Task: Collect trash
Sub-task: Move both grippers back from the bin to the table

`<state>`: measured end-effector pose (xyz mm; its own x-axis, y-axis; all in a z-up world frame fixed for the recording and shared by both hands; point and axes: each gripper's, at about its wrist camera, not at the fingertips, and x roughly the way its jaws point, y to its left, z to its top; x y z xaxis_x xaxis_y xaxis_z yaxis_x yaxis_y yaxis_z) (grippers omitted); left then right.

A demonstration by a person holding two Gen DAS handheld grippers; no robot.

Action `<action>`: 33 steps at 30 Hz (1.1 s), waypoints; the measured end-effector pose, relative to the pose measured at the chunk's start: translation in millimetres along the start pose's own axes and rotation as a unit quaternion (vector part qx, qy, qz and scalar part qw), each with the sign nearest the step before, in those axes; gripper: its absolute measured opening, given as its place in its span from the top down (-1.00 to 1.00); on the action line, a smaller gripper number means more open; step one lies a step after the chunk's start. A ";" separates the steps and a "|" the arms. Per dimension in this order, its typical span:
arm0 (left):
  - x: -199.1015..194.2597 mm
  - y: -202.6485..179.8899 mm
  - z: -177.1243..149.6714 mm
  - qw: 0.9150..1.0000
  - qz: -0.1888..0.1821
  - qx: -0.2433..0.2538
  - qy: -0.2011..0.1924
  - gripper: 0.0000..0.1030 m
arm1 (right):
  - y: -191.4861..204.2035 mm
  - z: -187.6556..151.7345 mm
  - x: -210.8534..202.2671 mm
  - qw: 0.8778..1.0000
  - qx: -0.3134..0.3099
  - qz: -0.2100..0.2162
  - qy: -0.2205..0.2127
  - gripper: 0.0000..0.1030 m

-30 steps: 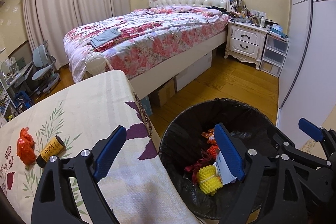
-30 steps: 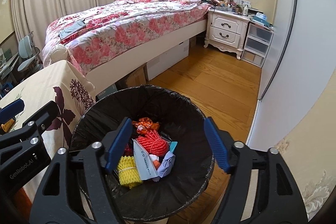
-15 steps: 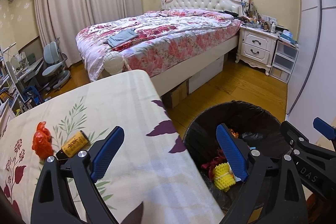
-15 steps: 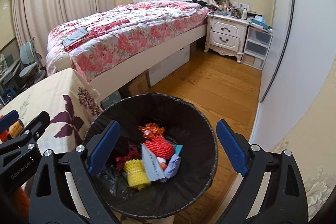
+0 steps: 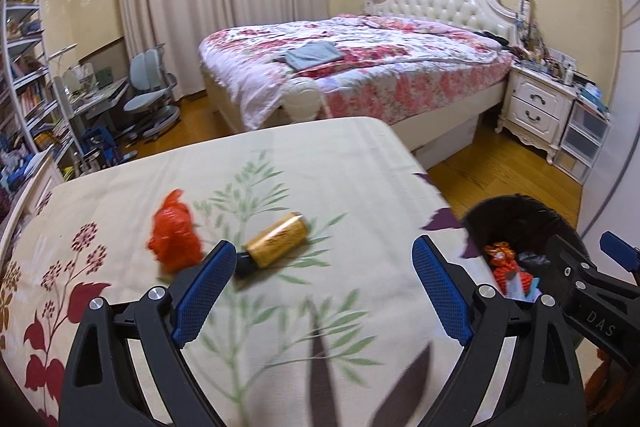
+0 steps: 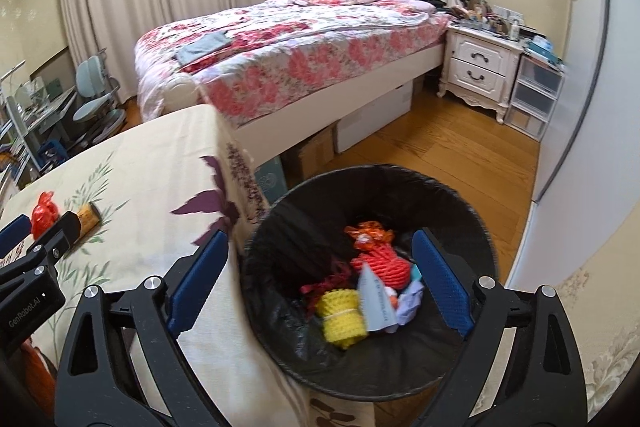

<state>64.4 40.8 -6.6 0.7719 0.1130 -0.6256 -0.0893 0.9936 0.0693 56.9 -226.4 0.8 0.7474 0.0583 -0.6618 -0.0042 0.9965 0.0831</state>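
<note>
beside a bed in a bedroom, a table (image 5: 360, 155) draped in a cream cloth with leaf and flower prints stands next to a black-lined trash bin (image 6: 280, 227). inside the bin lie several pieces already collected: a yellow foam net (image 6: 342, 319), an orange mesh bundle (image 6: 382, 265), a white paper slip (image 6: 376, 301) and some crumpled scraps. two pieces are left on the table, side by side: a crumpled red plastic bag (image 5: 174, 237) and a small gold bottle with a dark cap (image 5: 276, 241) lying on its side. the left gripper (image 5: 320, 291) hangs over the table near those two, its blue jaws spread wide with nothing between them. the right gripper (image 6: 318, 283) hangs over the bin's edge, also spread wide and carrying nothing. judging by this, the job looks mostly done, with the bag and bottle yet to be picked up and dropped in the bin.
</note>
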 end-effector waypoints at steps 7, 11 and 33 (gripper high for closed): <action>-4.2 55.8 -11.0 0.999 0.040 -0.032 0.010 -0.73 | 50.4 -0.8 1.4 0.999 -0.036 0.031 0.006 -0.77; -6.5 86.1 -18.3 0.997 0.059 -0.051 0.016 -0.73 | 77.9 -1.2 2.3 0.997 -0.056 0.047 0.012 -0.77; -5.3 190.6 -48.0 0.985 0.116 -0.121 0.043 -0.73 | 193.2 0.9 19.0 0.988 -0.119 0.092 0.045 -0.77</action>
<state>13.1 229.4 -27.4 0.6576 0.3259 -0.6793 -0.4119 0.9104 0.0381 70.9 -32.9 4.9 0.6579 0.2339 -0.7159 -0.2977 0.9539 0.0381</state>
